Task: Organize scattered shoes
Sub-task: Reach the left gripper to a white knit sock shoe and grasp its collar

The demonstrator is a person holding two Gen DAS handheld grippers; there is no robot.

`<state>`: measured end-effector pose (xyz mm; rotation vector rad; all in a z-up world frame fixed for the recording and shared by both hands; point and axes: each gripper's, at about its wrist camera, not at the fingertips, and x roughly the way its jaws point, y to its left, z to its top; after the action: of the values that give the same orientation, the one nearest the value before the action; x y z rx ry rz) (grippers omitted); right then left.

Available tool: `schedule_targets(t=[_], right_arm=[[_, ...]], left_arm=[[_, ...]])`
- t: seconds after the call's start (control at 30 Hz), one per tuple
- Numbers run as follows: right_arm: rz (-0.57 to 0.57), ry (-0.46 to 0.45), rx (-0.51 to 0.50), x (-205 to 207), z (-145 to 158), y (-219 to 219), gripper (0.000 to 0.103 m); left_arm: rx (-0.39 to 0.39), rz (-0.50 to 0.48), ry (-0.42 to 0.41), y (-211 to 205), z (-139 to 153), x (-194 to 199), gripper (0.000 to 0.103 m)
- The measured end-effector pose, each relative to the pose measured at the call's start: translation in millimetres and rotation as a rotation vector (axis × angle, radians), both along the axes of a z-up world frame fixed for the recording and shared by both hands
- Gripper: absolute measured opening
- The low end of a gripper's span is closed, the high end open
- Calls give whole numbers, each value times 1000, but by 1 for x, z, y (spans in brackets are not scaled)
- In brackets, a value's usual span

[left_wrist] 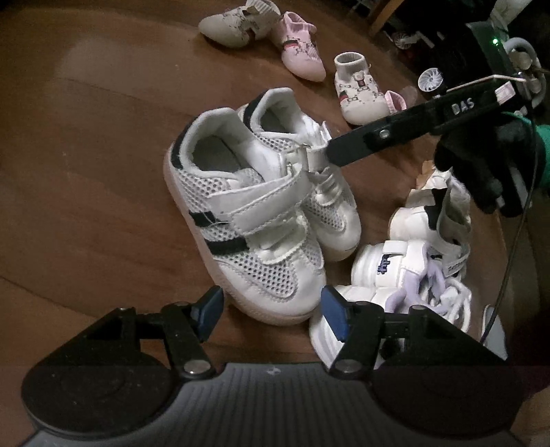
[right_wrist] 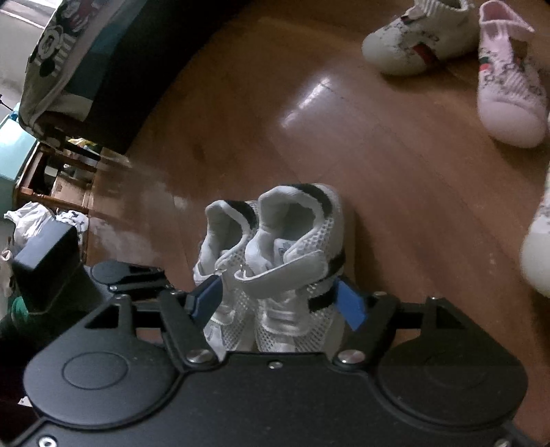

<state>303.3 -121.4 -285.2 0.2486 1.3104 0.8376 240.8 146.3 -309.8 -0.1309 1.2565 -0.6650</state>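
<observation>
Two white mesh sneakers with black stripes stand side by side on the wooden floor. My left gripper is open, and the near sneaker's toe sits between its blue pads without being pressed. My right gripper is open too, its fingers straddling the pair at the straps. In the left wrist view its black finger reaches the far sneaker's strap, held by a black-gloved hand.
White high-top sneakers with lilac laces lie to the right of the pair. Patterned sock shoes, white and pink, and another white one, lie farther back. A small fan stands beyond them. Dark furniture and a low shelf line the left.
</observation>
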Motion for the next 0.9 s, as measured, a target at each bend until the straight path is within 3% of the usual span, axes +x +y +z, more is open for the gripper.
schedule_targets(t=[0.17,0.37,0.5,0.57,0.67,0.77,0.9], right_arm=[[58,-61,-93,6,34,-40,74],[-59,-175,-238,8,59,-114,74],[-190,-187,-250,8,55,-156,74],[-190,-194,-270,12,52,-164,74],[-167,-228,-311,17,52,-169,74],[-145,-266,-352,19,51,-172,74],[-178,-276,-392,26,40,-179,74]], left_arm=[[39,22,-67,12,17,8,61],[72,67,-194,11,39,19,61],[38,90,-283,-8,54,34,61],[39,82,-312,-19,61,45,61],[38,55,-323,-42,80,77,61],[69,-47,-319,-84,107,120,61],[195,-171,-313,-132,118,169,61]])
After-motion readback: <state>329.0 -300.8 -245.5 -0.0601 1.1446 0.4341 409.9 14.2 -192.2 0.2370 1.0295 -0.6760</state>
